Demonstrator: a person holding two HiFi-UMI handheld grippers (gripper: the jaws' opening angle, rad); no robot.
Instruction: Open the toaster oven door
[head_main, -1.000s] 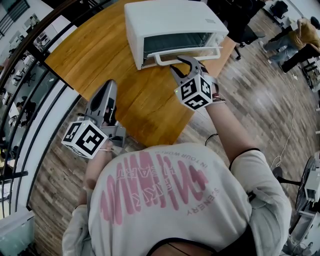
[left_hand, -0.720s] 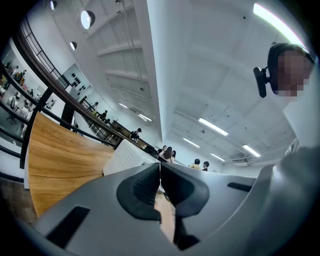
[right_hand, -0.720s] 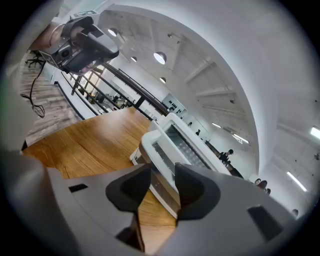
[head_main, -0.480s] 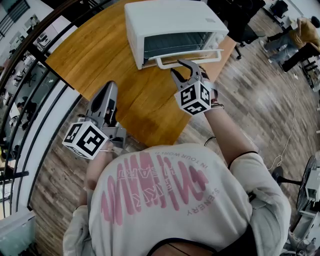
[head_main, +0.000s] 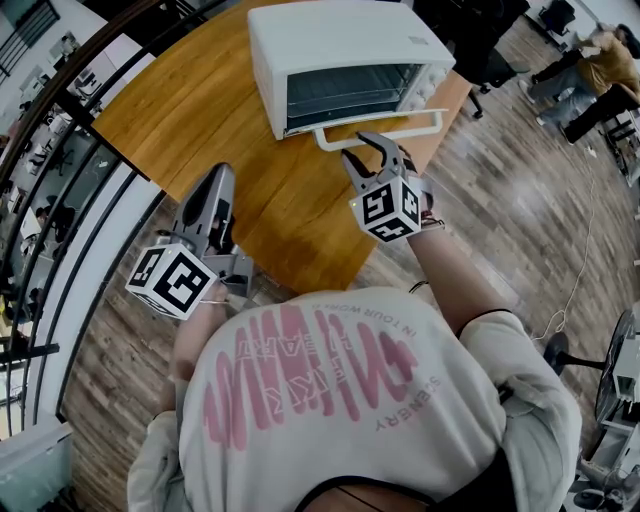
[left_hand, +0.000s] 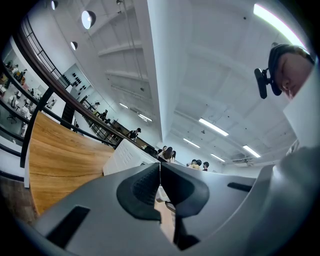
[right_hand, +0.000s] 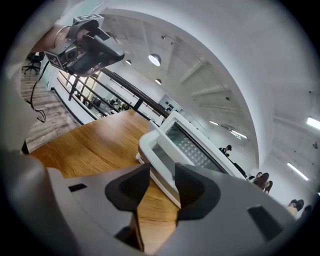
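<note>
Here the white toaster oven (head_main: 340, 40) stands at the far side of the wooden table (head_main: 180, 110) with its glass door (head_main: 350, 90) tipped partly open. The door's white handle (head_main: 400, 124) runs between the jaws of the right gripper (head_main: 365, 148), which hold it across a narrow gap and have just been opening a little. Well apart, at the table's near left edge, the left gripper (head_main: 220, 180) is empty, its jaws pressed together.

Only legible print I get is on shirt (head_main: 330, 390), head view, pink on white, reading upside down from my feed: small line "IN YOUR WOR…", side word "SCENERY". Large pink lettering too distorted to read. Left marker cube (head_main: 170, 280), right marker cube (head_main: 390, 208): black-white square codes, no letters. Toaster oven (head_main: 340, 40): small grey mark on top, too small to read.
</note>
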